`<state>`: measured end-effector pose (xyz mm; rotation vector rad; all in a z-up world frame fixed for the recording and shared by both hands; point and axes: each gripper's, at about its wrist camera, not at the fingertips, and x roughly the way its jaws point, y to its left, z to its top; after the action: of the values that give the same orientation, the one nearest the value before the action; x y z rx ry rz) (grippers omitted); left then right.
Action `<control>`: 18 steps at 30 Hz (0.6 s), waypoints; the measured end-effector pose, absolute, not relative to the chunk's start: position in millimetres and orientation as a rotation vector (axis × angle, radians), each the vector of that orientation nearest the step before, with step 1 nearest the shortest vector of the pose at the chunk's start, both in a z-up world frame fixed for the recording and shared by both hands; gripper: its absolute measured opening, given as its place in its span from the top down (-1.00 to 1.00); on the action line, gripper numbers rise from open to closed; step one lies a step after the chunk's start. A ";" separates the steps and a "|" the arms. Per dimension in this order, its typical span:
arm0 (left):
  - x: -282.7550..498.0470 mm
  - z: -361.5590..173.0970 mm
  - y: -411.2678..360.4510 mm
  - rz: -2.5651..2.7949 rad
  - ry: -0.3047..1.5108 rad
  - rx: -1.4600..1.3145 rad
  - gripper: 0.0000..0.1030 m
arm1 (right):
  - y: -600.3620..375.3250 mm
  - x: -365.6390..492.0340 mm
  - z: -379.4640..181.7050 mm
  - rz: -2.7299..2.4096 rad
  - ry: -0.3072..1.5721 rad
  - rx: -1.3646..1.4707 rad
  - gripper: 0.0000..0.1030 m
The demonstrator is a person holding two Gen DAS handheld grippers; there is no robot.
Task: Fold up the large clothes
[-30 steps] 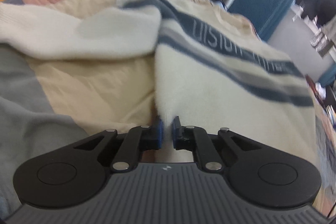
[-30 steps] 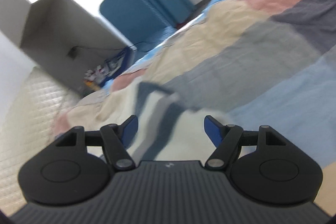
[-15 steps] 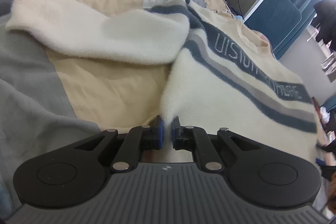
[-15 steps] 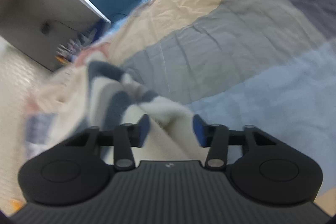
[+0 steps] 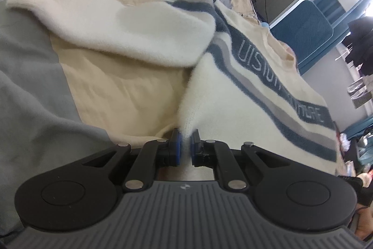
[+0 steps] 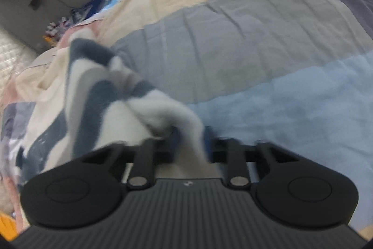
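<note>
The right wrist view was smeared with motion, so the blue pads of the right gripper [image 6: 190, 139] were hard to make out; the hem between them showed only as a pale blur, and the stripes of the sweater [image 6: 98, 95] ran into one another. In the left wrist view the sweater [image 5: 244, 95] was cut off at the right edge, its far sleeve [image 5: 116, 22] hid part of the dark band, and the lettering [image 5: 275, 76] on that band was too fuzzy to read with confidence; a dark sleeve and hand [image 5: 363, 181] showed only in part at the right edge.

The sweater lay spread on the patchwork quilt [image 5: 42, 85] of the bed, cream with blue and grey stripes; the left gripper [image 5: 185, 146] held its near corner, jaws pressed together on the knit; the right gripper's jaws had just been closing and pinched the opposite corner, the fabric bunched up between them.

Against the frame a second before, the right jaws had stood wide above the cloth; the camera now sat lower and nearer the quilt [image 6: 256, 39]; the left view had rolled somewhat, its grip unchanged.
</note>
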<state>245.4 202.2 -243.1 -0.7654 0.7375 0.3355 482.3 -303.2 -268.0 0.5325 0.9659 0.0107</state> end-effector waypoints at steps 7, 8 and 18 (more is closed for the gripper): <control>241.4 -241.6 204.7 0.315 0.727 -0.785 0.81 | -308.2 481.6 -219.1 -0.036 0.859 0.385 0.81; 240.8 -240.9 204.7 0.310 0.723 -0.780 0.81 | -310.5 481.3 -207.9 -0.054 0.832 0.343 0.82; 244.2 -240.1 205.5 0.285 0.729 -0.757 0.81 | -303.0 489.7 -92.9 -0.168 0.537 -0.058 0.82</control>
<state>244.2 205.5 -240.1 -0.7565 0.7291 0.2853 489.7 -303.0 -92.9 -0.0577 0.5375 -0.1682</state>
